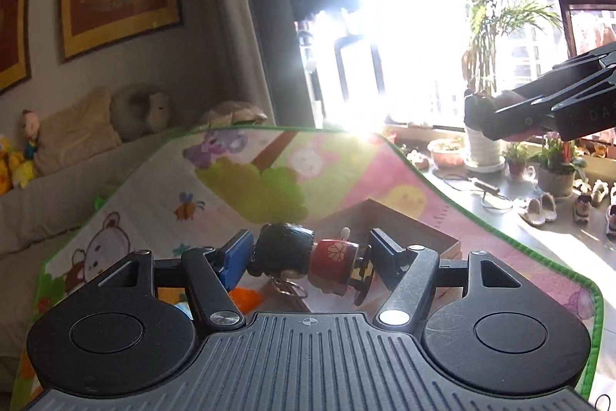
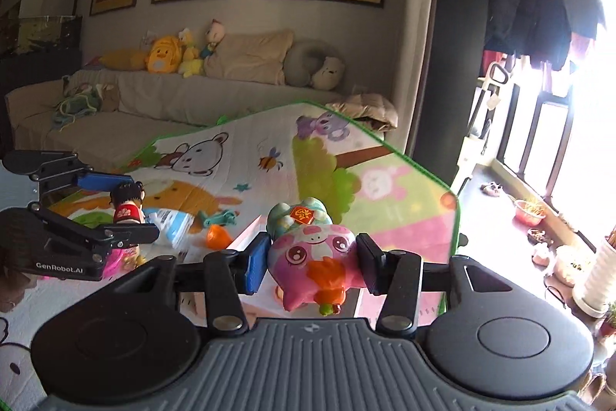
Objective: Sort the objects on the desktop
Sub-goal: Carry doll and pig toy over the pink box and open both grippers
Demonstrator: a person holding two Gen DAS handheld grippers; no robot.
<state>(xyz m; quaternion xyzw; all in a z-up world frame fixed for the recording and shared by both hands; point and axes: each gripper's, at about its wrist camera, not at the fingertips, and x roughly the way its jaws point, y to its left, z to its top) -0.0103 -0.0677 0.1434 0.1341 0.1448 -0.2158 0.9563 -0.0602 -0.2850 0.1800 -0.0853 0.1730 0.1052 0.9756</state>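
Observation:
My left gripper [image 1: 312, 257] is shut on a small doll keychain [image 1: 308, 259] with black hair and a red dress, held sideways above a brown cardboard box [image 1: 431, 237]. The doll [image 2: 129, 205] and the left gripper [image 2: 127, 203] also show at the left of the right wrist view. My right gripper [image 2: 312, 260] is shut on a pink and teal cartoon toy figure [image 2: 313, 253] with an orange piece, held above the mat. The right gripper [image 1: 485, 116] shows at the right edge of the left wrist view.
A colourful cartoon play mat [image 2: 238, 156] covers the table. On it lie an orange toy [image 2: 217, 237], a teal toy [image 2: 219, 217], a blue-white packet [image 2: 173, 224] and a pink item [image 2: 115, 262]. A sofa with plush toys [image 2: 173, 52] stands behind. Potted plants [image 1: 554, 168] line the window floor.

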